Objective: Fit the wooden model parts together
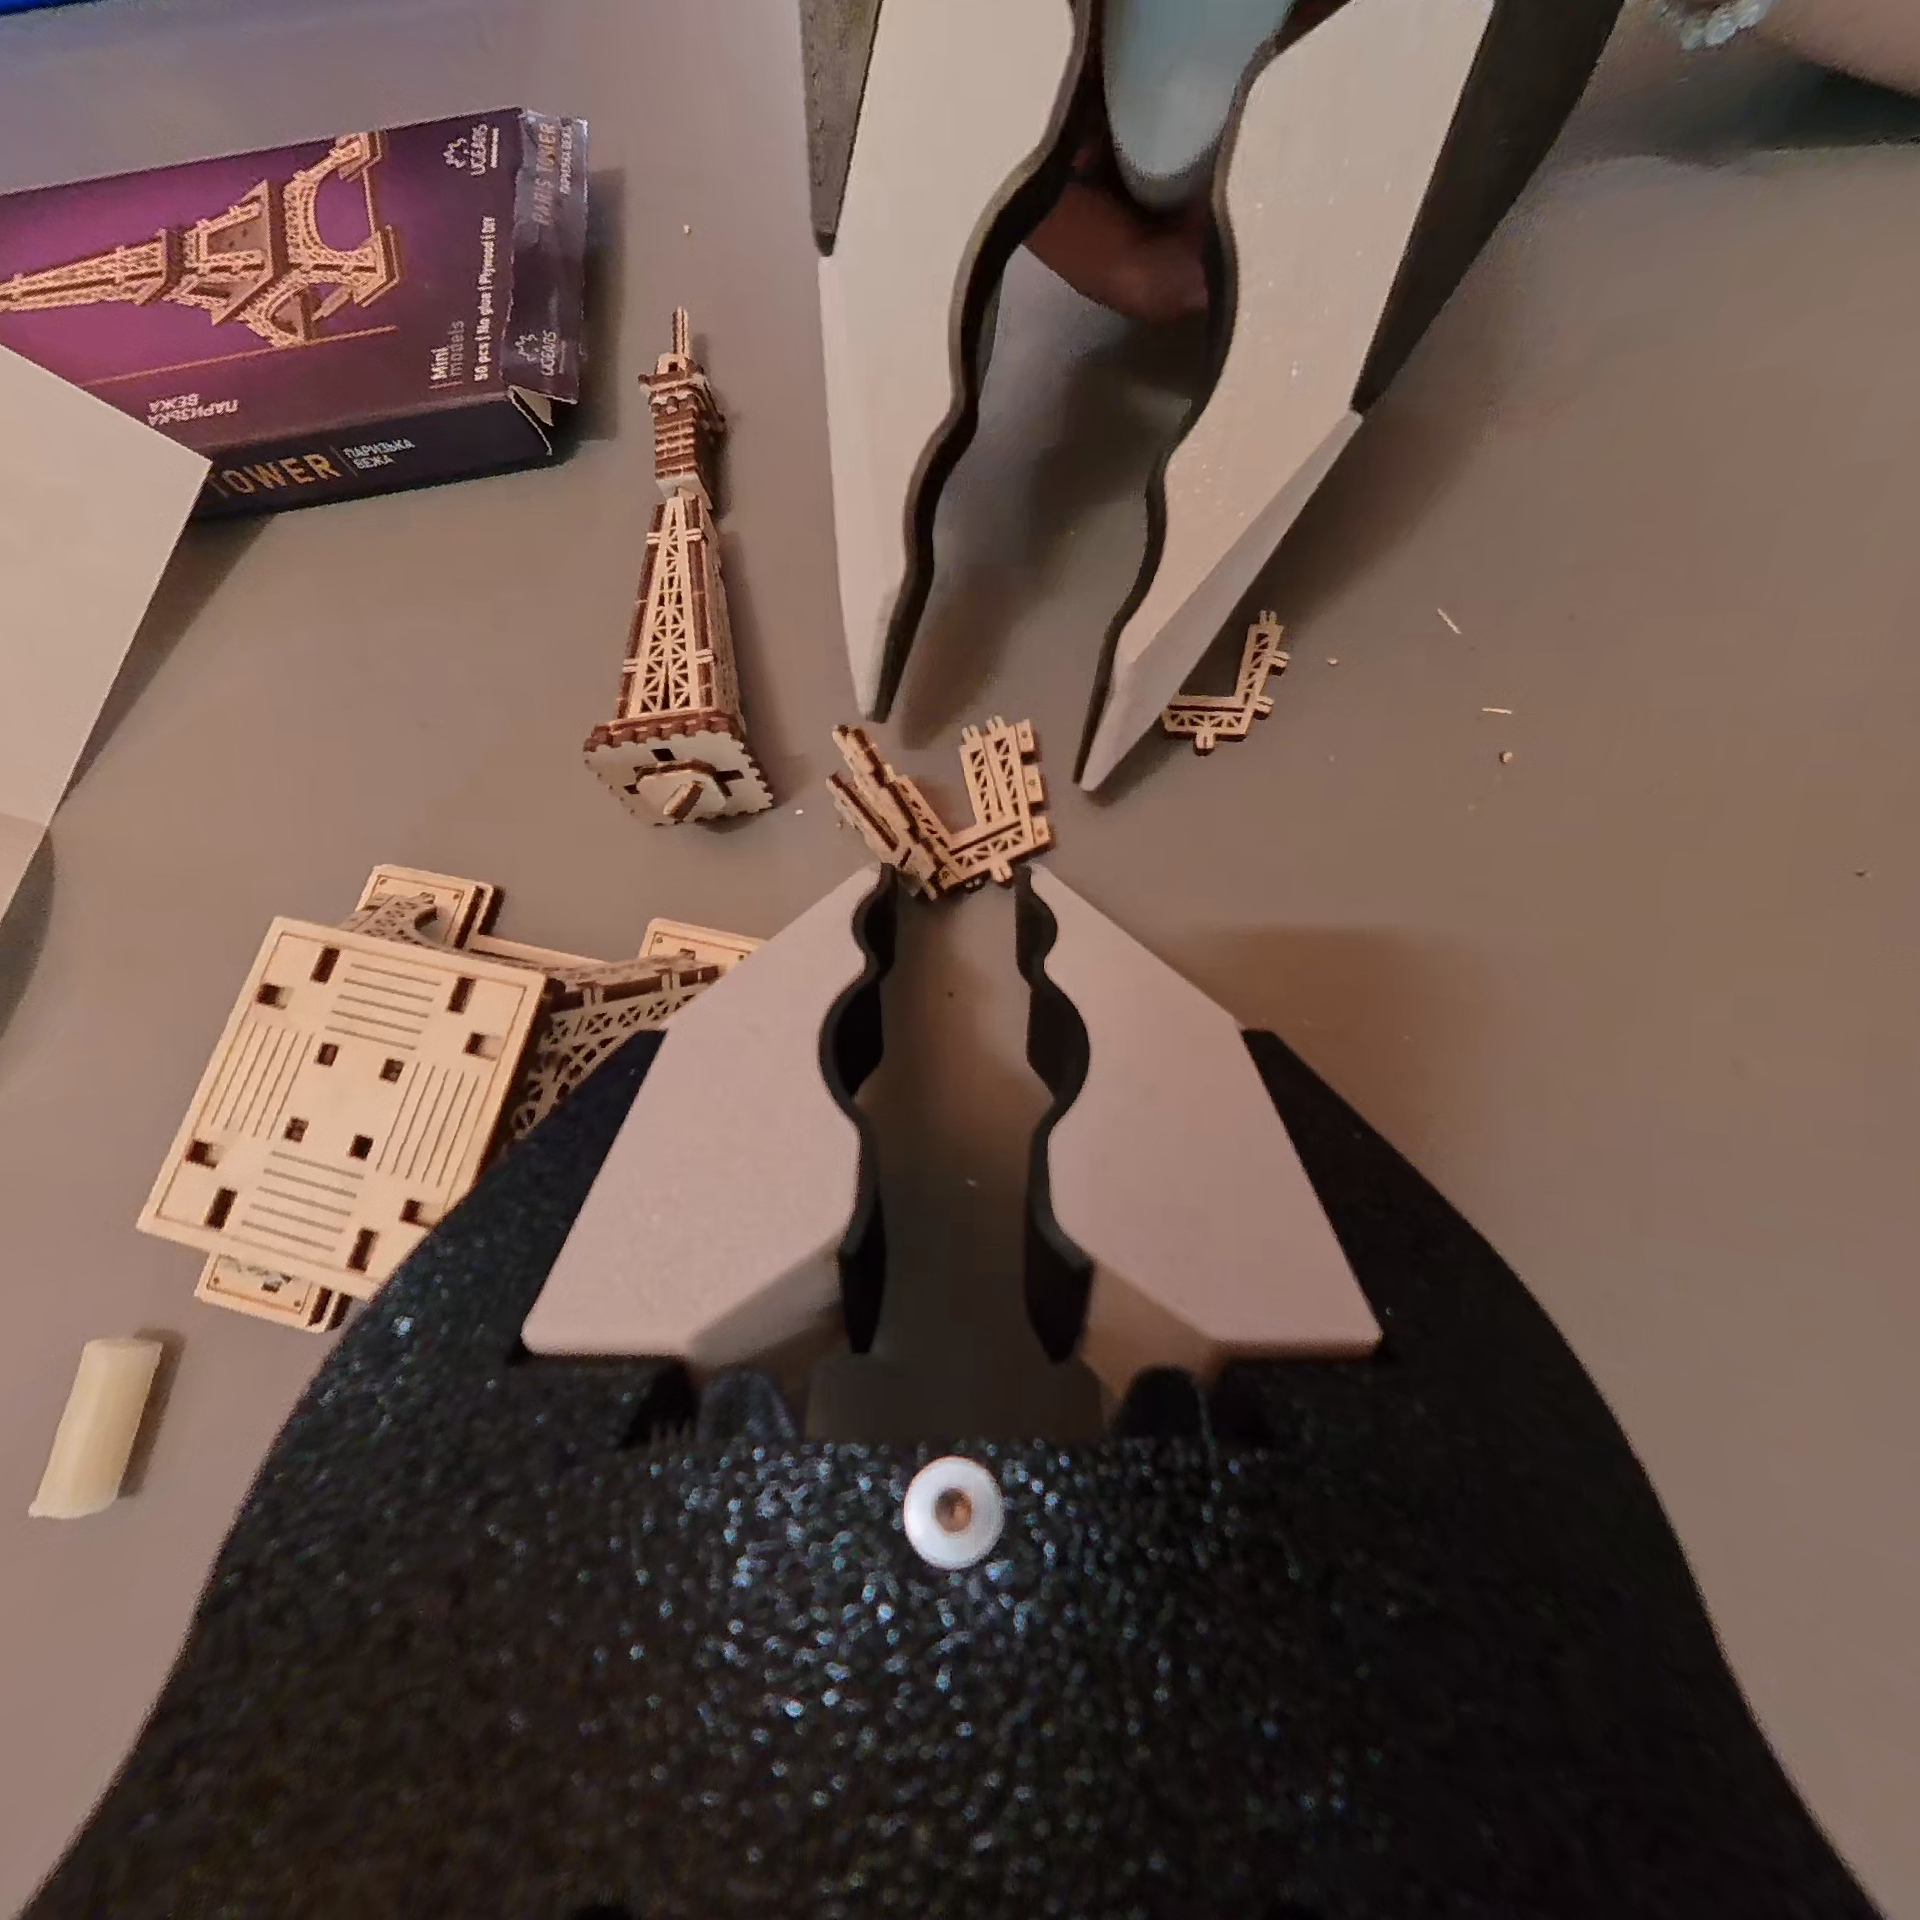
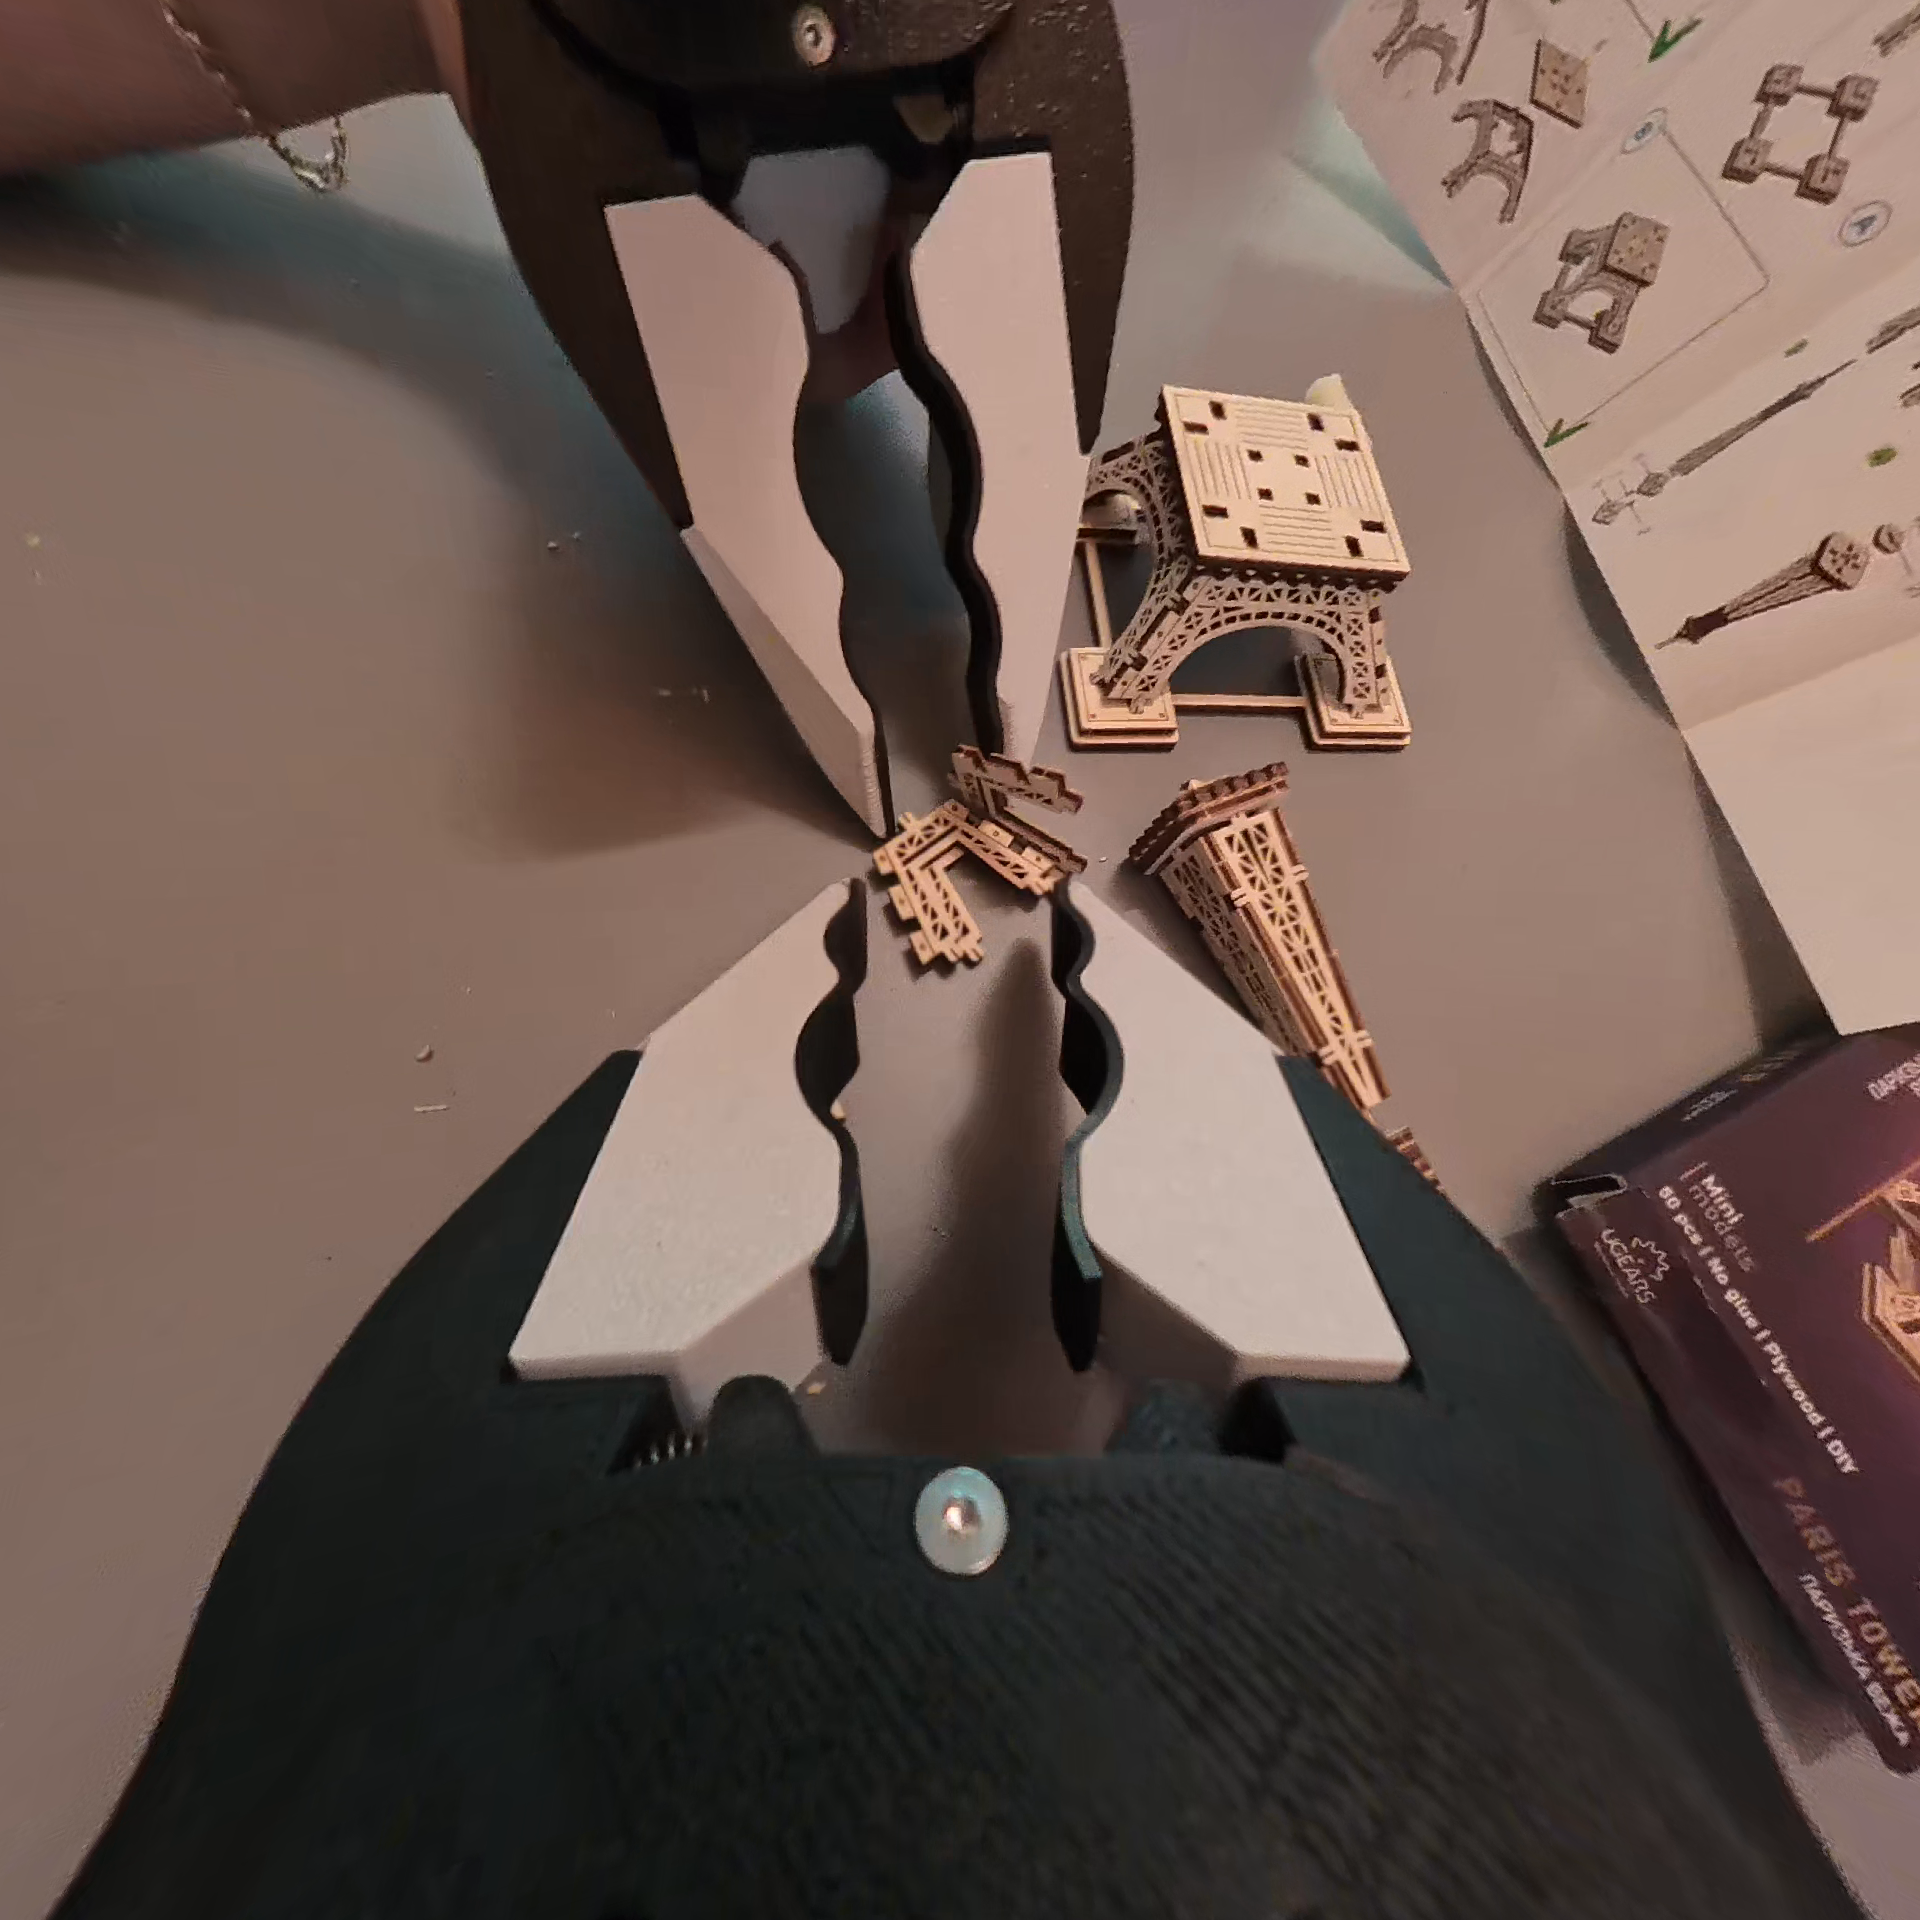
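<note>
Two tools face each other tip to tip over a grey bench [image 1: 1558,1143]. Left tool [image 1: 951,883]: fingers spread, a clear gap between the tips, nothing pinched; the small lattice frame piece [image 1: 945,805] sits just past its tips, apparently resting on the bench with one arm tilted up. Right tool [image 2: 961,899]: fingers also spread, holding nothing, and one L-shaped arm of the same frame piece [image 2: 935,883] reaches into the gap between its tips. Whether either tool touches the piece, cannot tell.

Loose L-shaped lattice part [image 1: 1231,691] lies flat beside the right tool's finger, well clear of the rest. Tower spire section [image 1: 675,623] lies on its side just left of the frame piece, near but apart. Tower base with arched legs [image 2: 1247,582] sits further out, square deck tilted. Cream stick [image 1: 99,1423] near the base. Purple box [image 1: 291,301] at the bench's far left. Instruction sheet [image 2: 1714,364] beyond the base. Open bench on the side away from the parts, only wood crumbs [image 1: 1449,621] there.
</note>
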`<state>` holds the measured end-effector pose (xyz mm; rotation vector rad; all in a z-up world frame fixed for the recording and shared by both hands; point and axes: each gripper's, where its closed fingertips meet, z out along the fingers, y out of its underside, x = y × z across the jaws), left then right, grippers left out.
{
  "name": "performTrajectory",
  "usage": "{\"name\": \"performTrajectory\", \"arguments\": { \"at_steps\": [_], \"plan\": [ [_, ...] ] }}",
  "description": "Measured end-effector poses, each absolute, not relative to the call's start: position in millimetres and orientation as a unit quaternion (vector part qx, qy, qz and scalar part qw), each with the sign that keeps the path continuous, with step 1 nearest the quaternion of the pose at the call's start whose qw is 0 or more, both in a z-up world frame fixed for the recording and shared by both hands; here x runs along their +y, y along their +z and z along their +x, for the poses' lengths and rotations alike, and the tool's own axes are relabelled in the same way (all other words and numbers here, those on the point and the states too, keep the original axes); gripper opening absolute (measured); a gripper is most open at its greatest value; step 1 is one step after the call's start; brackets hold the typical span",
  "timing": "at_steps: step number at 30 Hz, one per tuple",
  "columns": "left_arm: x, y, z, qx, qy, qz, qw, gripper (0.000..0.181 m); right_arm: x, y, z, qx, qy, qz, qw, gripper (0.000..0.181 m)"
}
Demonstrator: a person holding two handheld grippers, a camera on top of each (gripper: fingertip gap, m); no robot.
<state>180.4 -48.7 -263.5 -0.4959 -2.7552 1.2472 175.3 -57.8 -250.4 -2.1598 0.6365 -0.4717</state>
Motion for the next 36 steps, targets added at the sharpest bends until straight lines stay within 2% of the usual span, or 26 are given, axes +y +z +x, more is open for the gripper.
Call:
{"name": "performTrajectory", "arguments": {
  "at_steps": [2, 5, 13, 19, 23, 26, 29, 36],
  "plan": [
    [-49, -264, 180, -0.898, 0.407, -0.163, 0.038, 0.02, -56, -254, 174, 0.251, -0.177, -0.863, 0.401, 0.033],
    [-49, -263, 180, -0.898, 0.407, -0.162, 0.037, 0.021, -56, -260, 174, 0.25, -0.171, -0.873, 0.384, 0.014],
    [-48, -263, 182, -0.899, 0.408, -0.158, 0.035, 0.024, -62, -253, 168, 0.19, -0.256, -0.883, 0.345, 0.007],
    [-37, -263, 181, -0.905, 0.399, -0.132, 0.07, 0.042, -60, -255, 158, 0.158, -0.284, -0.887, 0.328, 0.006],
    [-34, -241, 165, -0.888, 0.433, -0.063, 0.14, 0.039, -55, -220, 168, 0.116, -0.412, -0.839, 0.335, 0.006],
    [-38, -223, 160, -0.866, 0.463, -0.02, 0.187, 0.039, -54, -209, 171, 0.03, -0.514, -0.816, 0.264, 0.006],
    [-41, -206, 163, -0.843, 0.494, 0.0, 0.216, 0.03, -46, -215, 167, -0.047, -0.545, -0.809, 0.215, 0.006],
    [-44, -214, 164, -0.855, 0.461, -0.009, 0.236, 0.011, -34, -213, 162, -0.054, -0.526, -0.81, 0.255, 0.006]
  ]
}}
